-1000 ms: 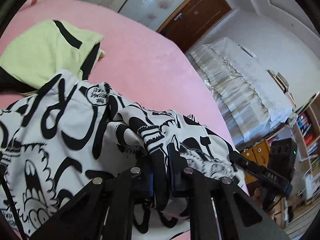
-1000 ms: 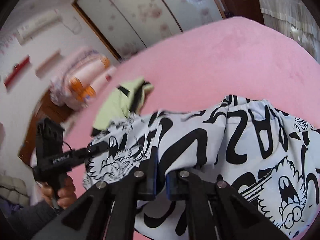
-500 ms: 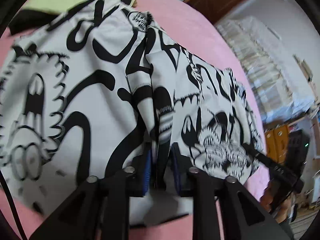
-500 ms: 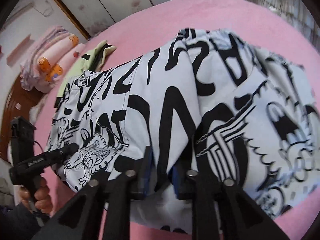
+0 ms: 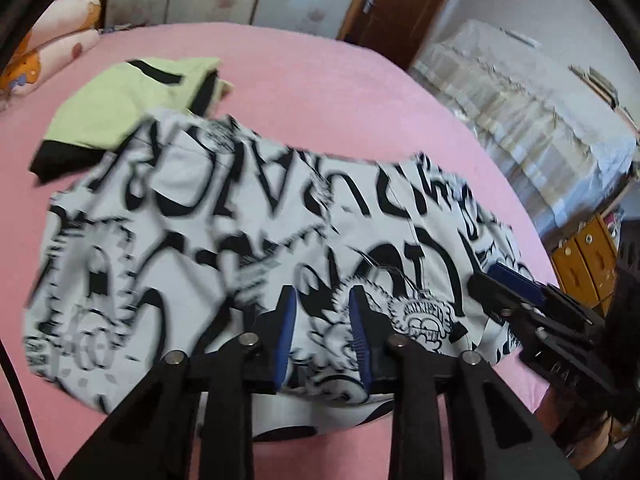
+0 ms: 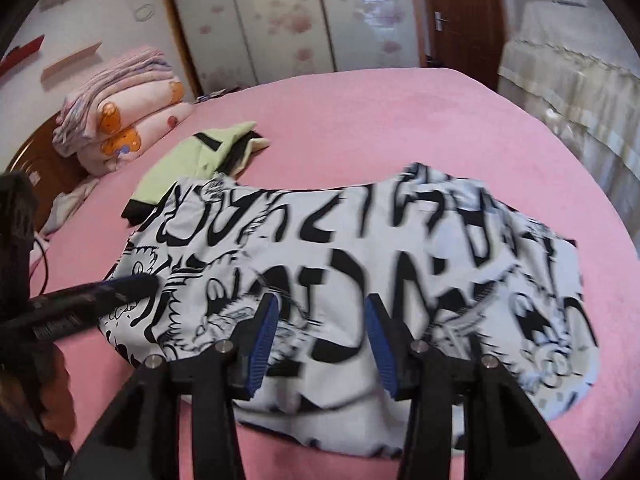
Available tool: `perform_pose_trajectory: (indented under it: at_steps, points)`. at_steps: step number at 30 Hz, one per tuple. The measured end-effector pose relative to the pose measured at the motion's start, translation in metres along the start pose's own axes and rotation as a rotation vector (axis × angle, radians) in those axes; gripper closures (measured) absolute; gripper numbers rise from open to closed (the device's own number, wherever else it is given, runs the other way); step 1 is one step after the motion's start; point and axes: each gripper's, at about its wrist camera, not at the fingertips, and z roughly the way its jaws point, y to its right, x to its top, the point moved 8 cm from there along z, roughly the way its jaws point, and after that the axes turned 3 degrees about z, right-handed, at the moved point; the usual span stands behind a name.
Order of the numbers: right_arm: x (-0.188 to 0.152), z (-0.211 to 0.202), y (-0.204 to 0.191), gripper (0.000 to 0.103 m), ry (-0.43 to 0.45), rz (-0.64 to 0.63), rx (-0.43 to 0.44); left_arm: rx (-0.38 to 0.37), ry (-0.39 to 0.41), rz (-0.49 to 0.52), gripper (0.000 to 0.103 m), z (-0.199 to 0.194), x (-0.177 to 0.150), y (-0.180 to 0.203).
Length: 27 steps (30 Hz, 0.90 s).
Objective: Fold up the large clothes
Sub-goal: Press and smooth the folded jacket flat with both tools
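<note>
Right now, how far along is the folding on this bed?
Done: the black-and-white printed garment lies folded over on the pink bed, beside a green garment. In hand: nothing gripped; the right gripper is opening, the left gripper closing slightly, both pads off the cloth. Left: probably further folds.

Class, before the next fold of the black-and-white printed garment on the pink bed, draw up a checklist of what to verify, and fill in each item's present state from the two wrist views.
1. Left gripper free of cloth: ok; jaws closing slightly, pads apart, not pinching.
2. Right gripper free of cloth: ok; jaws opening, nothing pinched.
3. Printed garment resting on the pink bed: ok.
4. Printed garment clear of the light green garment: not ok; its far corner overlaps it.
5. Folded edges aligned: cannot tell; both views are blurred.
</note>
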Motion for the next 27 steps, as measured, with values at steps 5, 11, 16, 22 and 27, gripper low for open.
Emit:
perform_pose_trajectory:
  at_steps: [5,11,16,22,27]
  points:
    - [-0.024,0.019,0.002,0.065,-0.052,-0.068,-0.068,0.098,-0.086,0.027,0.079,0.032,-0.035,-0.012]
    - [-0.059,0.018,0.063,0.086,-0.097,-0.02,-0.185,0.054,-0.073,0.011,0.084,0.025,-0.055,-0.036]
    - [-0.069,0.013,0.076,0.086,-0.103,0.033,-0.203,0.078,-0.076,-0.01,0.084,0.028,-0.055,-0.039]
    - [-0.067,0.016,0.066,0.086,-0.099,0.024,-0.204,0.118,-0.078,0.012,0.084,0.027,-0.056,-0.034]
    - [-0.067,0.016,0.067,0.086,-0.101,0.04,-0.203,0.117,-0.084,0.001,0.084,0.029,-0.056,-0.031]
